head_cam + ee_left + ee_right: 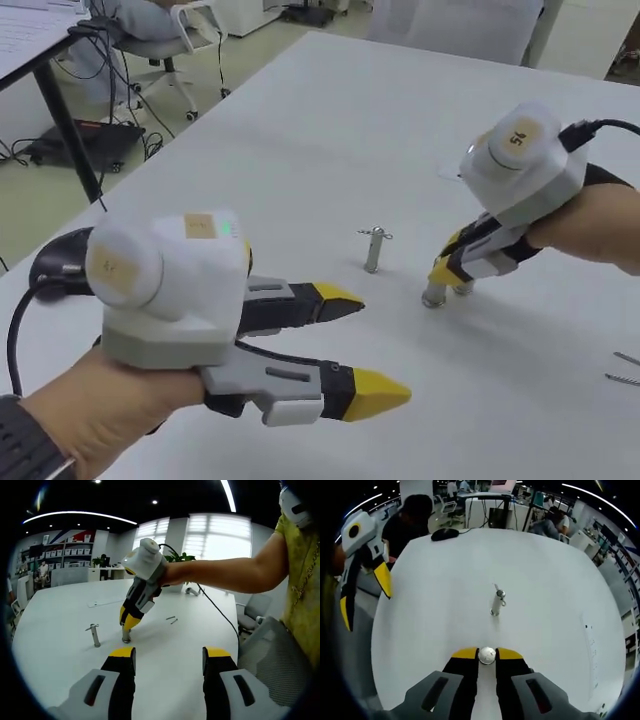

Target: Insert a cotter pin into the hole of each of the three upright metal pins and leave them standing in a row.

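Your right gripper [486, 654] is clamped on the round head of a pin [433, 294] that stands upright on the table [300, 140]. Your left gripper [372, 345] hangs apart, holding nothing. The loose cotters [624, 368] lie flat, well right of that pin and far from your free left. A cottered pin [373, 250] stands near.

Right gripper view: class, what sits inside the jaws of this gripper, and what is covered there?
A metal pin: its round top shows between the shut jaws of the right gripper. The jaws cover its shaft, so its hole cannot be seen.
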A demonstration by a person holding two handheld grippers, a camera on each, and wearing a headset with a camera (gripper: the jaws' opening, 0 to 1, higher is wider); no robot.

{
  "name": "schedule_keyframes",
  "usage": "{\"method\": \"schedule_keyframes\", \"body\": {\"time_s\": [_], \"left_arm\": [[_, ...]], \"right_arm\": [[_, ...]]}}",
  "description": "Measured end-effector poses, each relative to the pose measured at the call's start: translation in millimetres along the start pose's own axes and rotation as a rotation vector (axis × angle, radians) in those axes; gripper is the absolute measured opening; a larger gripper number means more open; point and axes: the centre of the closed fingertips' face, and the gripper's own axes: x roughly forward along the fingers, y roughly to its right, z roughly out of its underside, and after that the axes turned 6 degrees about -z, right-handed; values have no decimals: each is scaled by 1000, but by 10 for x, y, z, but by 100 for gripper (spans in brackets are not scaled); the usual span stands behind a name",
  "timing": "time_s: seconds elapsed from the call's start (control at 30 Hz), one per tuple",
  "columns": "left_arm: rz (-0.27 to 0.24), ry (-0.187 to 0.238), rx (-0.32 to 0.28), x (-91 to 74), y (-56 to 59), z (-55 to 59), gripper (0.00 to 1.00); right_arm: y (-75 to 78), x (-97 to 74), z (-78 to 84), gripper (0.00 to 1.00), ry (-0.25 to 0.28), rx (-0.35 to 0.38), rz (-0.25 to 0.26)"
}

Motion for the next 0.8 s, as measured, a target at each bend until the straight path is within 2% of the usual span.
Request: {"method": "schedule_keyframes", "body": {"time_s": [0.2,0.3,0.53,0.8], "left_arm": [[1,2,7,-4,-10,-24,53],[0,3,14,-7,-4,-40,53],[32,-3,48,16,109,-86,52],[62,-26,101,11,193,-88,52]], "right_arm": [[-250,-102,19,12,15,63,11],[-422,-132,56,12,17,94,15],[-692,-148,116,12,16,140,19],[-989,-98,135,12,42,211,39]]}}
